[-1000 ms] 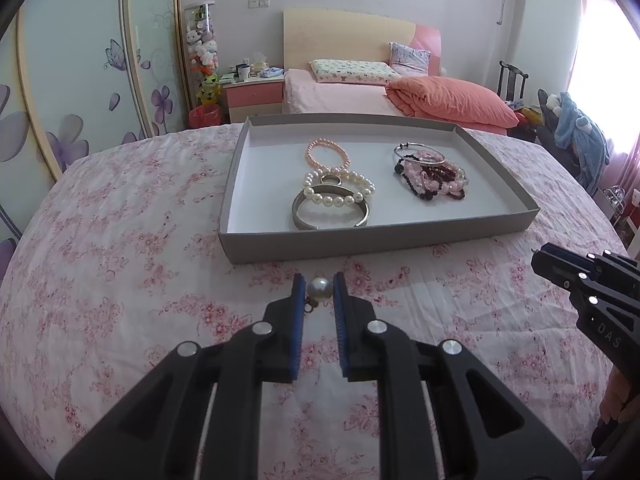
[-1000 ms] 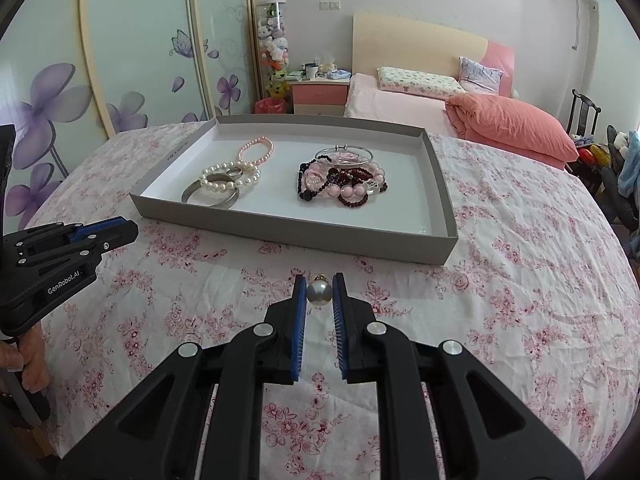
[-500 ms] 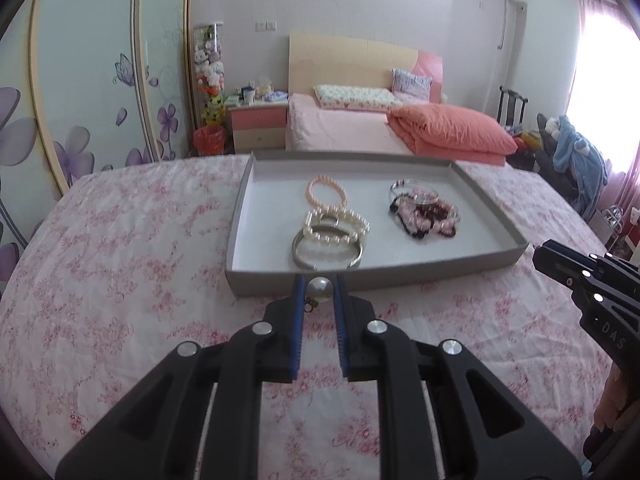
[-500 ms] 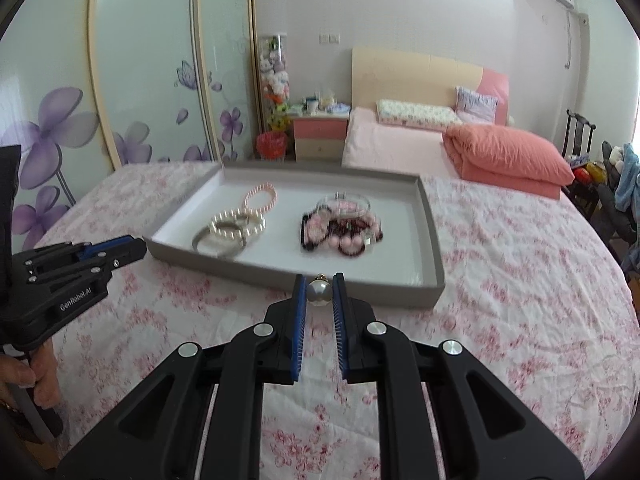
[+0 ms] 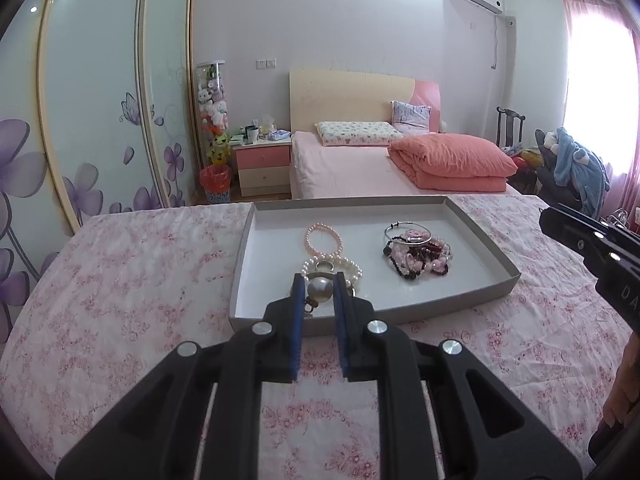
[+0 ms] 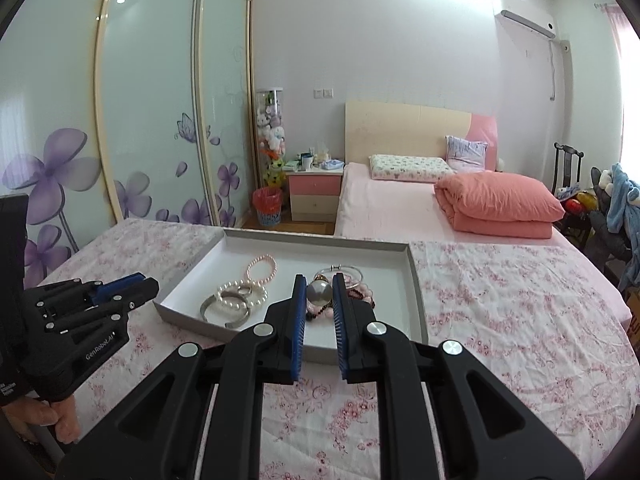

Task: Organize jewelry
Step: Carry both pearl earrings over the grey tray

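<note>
A grey shallow tray (image 5: 494,257) lies on the floral bedspread (image 5: 120,280). It holds a pink bead bracelet (image 5: 324,238), white pearl bracelets (image 5: 352,270) and a heap of dark red and pink beads (image 5: 416,258). My left gripper (image 5: 319,289) is shut on a pearl earring (image 5: 319,293), raised in front of the tray's near left part. My right gripper (image 6: 319,291) is shut on a second pearl earring (image 6: 319,294), raised before the tray (image 6: 417,280) and its bead heap (image 6: 362,292). A silver bangle (image 6: 224,314) lies beside the pearl bracelets (image 6: 240,296).
Each gripper shows at the edge of the other's view: the right gripper (image 5: 546,216) to the right, the left gripper (image 6: 150,285) to the left, with a hand (image 6: 60,420) under it. Behind stand a second bed (image 5: 360,168), a nightstand (image 5: 264,168) and sliding wardrobe doors (image 5: 100,120).
Both grippers have risen and tipped upward, each still holding its pearl earring. The tray now sits lower in both views, right behind the fingertips.
</note>
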